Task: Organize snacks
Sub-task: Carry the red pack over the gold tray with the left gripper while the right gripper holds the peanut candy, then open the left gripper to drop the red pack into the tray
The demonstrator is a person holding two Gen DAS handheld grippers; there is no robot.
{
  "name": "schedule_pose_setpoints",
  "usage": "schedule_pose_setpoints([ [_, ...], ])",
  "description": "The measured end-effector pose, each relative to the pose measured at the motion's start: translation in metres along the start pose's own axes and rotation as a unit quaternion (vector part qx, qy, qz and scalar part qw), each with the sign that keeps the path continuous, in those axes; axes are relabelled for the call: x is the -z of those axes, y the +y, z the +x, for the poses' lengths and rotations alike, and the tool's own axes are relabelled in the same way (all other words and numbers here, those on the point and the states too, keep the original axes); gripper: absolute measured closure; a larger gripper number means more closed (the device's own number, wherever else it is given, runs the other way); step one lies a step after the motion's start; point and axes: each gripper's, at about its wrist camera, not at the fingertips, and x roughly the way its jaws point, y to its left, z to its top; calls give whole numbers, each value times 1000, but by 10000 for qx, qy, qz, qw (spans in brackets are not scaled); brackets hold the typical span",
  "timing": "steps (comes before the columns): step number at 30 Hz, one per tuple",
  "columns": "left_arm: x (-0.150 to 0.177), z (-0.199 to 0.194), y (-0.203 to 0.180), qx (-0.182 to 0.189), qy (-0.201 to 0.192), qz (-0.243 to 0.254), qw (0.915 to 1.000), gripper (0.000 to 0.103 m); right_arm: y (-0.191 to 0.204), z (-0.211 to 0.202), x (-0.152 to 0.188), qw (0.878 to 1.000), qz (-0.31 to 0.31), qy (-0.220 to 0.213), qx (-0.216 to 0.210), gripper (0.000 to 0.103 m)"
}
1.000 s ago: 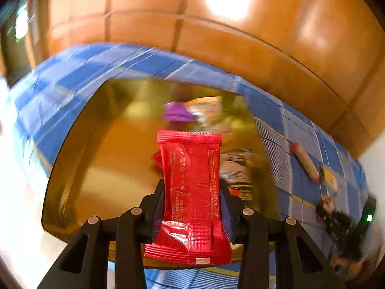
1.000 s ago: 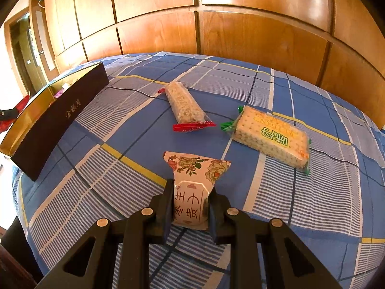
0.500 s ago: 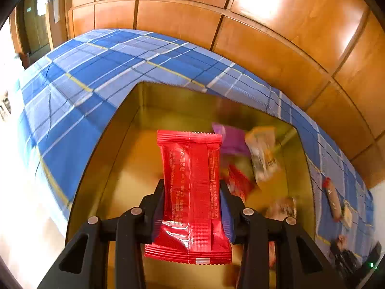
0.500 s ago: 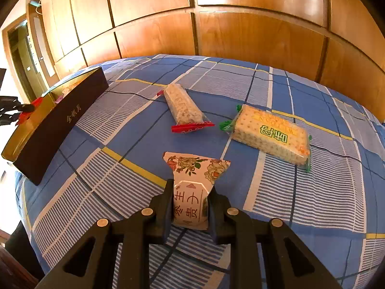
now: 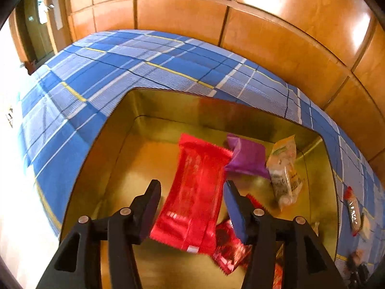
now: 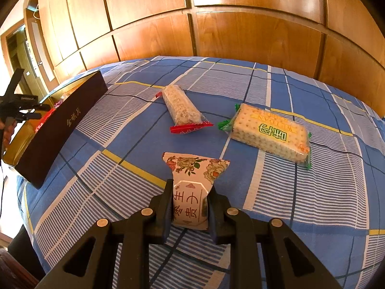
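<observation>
Red foil fills the gap of your left claw (image 5: 191, 207): the red packet (image 5: 195, 197) sits tilted and blurred between the two fingers, and neither pad presses on it, since the jaws are opening. Below it lies the gold box (image 5: 168, 110), its shiny floor bare on the left. To the right of the red packet a purple pouch (image 5: 247, 159) rests on the box floor, and just beside that a pale clear bag (image 5: 285, 171) leans near the right wall. A darker red wrapper (image 5: 228, 245) lies under the claw's right finger. Around the box spreads the blue checked bedspread (image 5: 120, 72), with wood panelling (image 5: 288, 36) behind.

Your right claw (image 6: 190, 207) is clamped shut on a floral packet (image 6: 192, 187), pinched at its lower half, the flowered top fanning out above the fingers. It is held over the bedspread. Farther out lie a rice bar (image 6: 180, 106) with red ends and, to its right and apart from it, a cracker pack (image 6: 269, 132) with green ends. At the left edge, the box's dark outer wall (image 6: 60, 125) stands on the bedspread, and your left claw shows above it from this view.
</observation>
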Motion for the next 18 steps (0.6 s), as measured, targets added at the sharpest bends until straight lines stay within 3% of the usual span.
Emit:
schedule_pose_setpoints([
  [8,37,-31,8,-64,-266,-78,9996,48,0,0,0,10000,-12,-5,29,79],
  [12,41,-25,4,-117,-87,49,9999,48,1,0,0,10000,-28,-4,55,79],
  [15,40,-14,8,-21,223,-127,9997,55,2,0,0,10000,-20,-9,65,79],
  [18,37,-7,6,-15,254,-68,9997,60,2,0,0,10000,7,-17,67,79],
])
